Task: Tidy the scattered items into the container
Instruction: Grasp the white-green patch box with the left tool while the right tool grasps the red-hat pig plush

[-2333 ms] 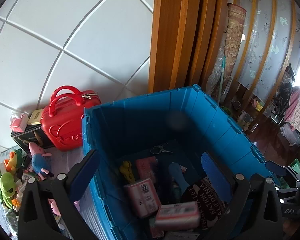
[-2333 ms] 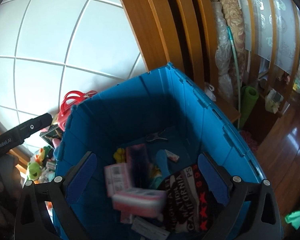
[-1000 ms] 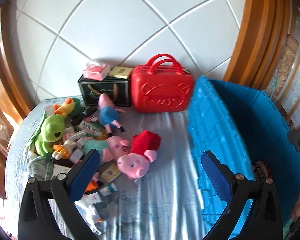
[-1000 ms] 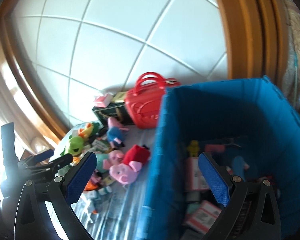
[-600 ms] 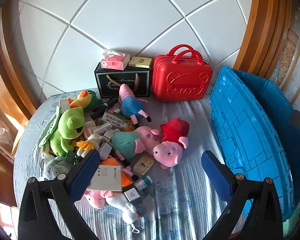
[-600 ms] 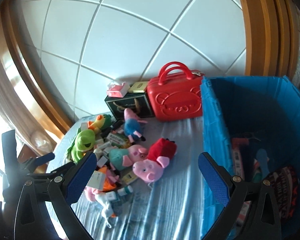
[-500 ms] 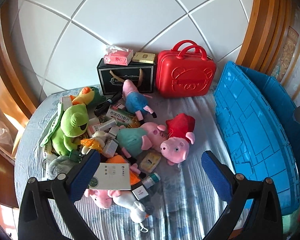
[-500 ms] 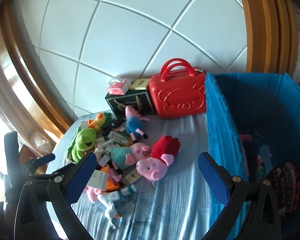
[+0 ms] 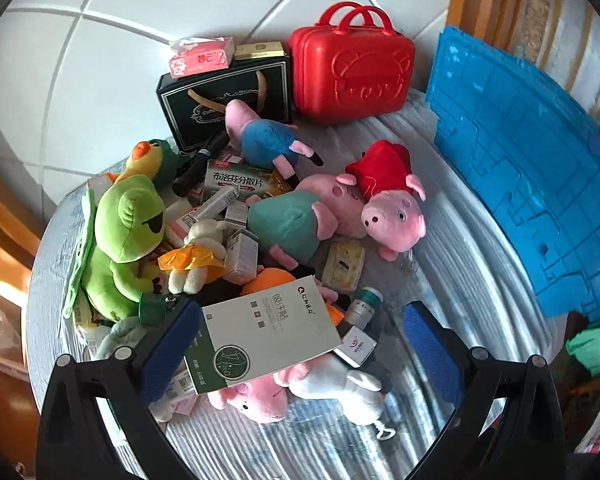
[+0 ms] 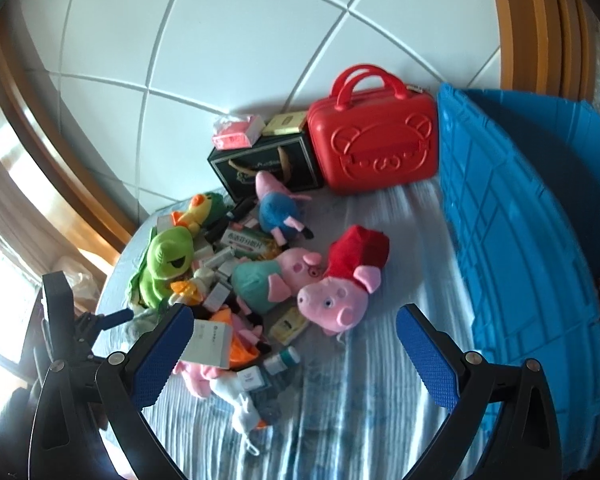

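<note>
Left gripper (image 9: 300, 344) tilted down over the near edge of the pile, jaws spread wide, nothing between the blue pads (image 9: 171, 347). White and green medicine box (image 9: 266, 334) directly beneath, lying flat on top of the heap, close to the left pad but not visibly touched. Right gripper (image 10: 296, 354) also angled down toward the striped cloth (image 10: 340, 400), jaws spread, empty, hanging above the near edge of the scatter. Left gripper's own frame visible at far left in the right wrist view.

Scattered items bunched on the cloth: green frog plush (image 9: 128, 248) at left, pig plush in red dress (image 9: 388, 204) nearest the container, teal-dressed pig (image 9: 296, 220) just beside it, blue-dressed pig (image 9: 264, 138) behind. Small boxes and bottles wedged among them. Blue container (image 9: 520, 184) standing at right, well apart from the pile. Red suitcase (image 9: 352, 68) and black gift bag (image 9: 224, 100) against the tiled wall.
</note>
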Motion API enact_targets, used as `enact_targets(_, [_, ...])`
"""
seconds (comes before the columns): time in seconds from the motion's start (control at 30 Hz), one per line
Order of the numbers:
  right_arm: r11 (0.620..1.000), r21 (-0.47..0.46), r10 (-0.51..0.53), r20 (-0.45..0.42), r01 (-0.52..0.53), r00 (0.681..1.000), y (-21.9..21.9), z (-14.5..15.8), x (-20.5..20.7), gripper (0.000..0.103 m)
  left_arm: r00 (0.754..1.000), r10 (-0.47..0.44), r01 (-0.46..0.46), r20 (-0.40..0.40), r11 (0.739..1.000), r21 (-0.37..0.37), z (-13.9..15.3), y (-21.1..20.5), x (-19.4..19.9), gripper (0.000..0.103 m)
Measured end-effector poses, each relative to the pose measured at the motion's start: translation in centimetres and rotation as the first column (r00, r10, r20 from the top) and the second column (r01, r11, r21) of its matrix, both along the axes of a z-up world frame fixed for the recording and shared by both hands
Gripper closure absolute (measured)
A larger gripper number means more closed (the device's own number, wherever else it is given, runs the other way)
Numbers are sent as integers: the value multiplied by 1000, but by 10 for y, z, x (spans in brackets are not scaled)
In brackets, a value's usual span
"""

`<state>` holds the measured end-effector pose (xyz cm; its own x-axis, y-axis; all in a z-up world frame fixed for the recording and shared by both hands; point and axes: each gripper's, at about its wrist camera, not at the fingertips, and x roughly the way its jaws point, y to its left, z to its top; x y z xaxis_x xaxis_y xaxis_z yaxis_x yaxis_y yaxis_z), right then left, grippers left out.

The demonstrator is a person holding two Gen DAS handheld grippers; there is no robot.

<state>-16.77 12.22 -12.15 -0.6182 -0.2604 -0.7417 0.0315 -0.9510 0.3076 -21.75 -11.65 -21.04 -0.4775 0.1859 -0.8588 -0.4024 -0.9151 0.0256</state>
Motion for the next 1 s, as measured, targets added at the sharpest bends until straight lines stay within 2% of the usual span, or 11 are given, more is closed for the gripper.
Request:
enact_targets(0.2, [1000, -7, -15, 78, 16, 997, -14, -37, -6, 0, 980, -193, 195, 44, 978, -69, -45, -8, -7, 0])
enact_targets(0.37, [1000, 2, -20, 115, 20, 993, -24, -59, -9, 0, 957, -284, 289, 65, 952, -104, -76, -16, -19, 0])
enact_targets(0.47, [1000, 12, -28, 138, 27, 990, -26, -72, -12, 0, 935, -350, 355, 67, 928, -116, -89, -16, -23, 0])
enact_targets(0.6, [999, 28, -44, 171, 40, 984, -26, -92, -19, 0, 900, -434, 433, 35, 883, -180, -100, -11, -22, 0])
enact_targets(0.7, [998, 37, -57, 201, 50, 978, -26, -112, -30, 0, 887, -461, 455, 25, 863, -220, -105, -6, -25, 0])
enact_targets(0.83, [997, 42, -75, 240, 67, 968, -28, -140, -49, 0, 881, -473, 464, 28, 850, -248, -114, 1, -28, 0])
enact_targets(0.9, [997, 16, -73, 254, 71, 964, -30, -150, -59, 0, 883, -469, 460, 25, 852, -252, -117, 5, -29, 1])
enact_targets(1.0, [997, 21, -73, 255, 70, 964, -34, -166, -73, 0, 895, -446, 434, 3, 868, -242, -118, 8, -27, 9])
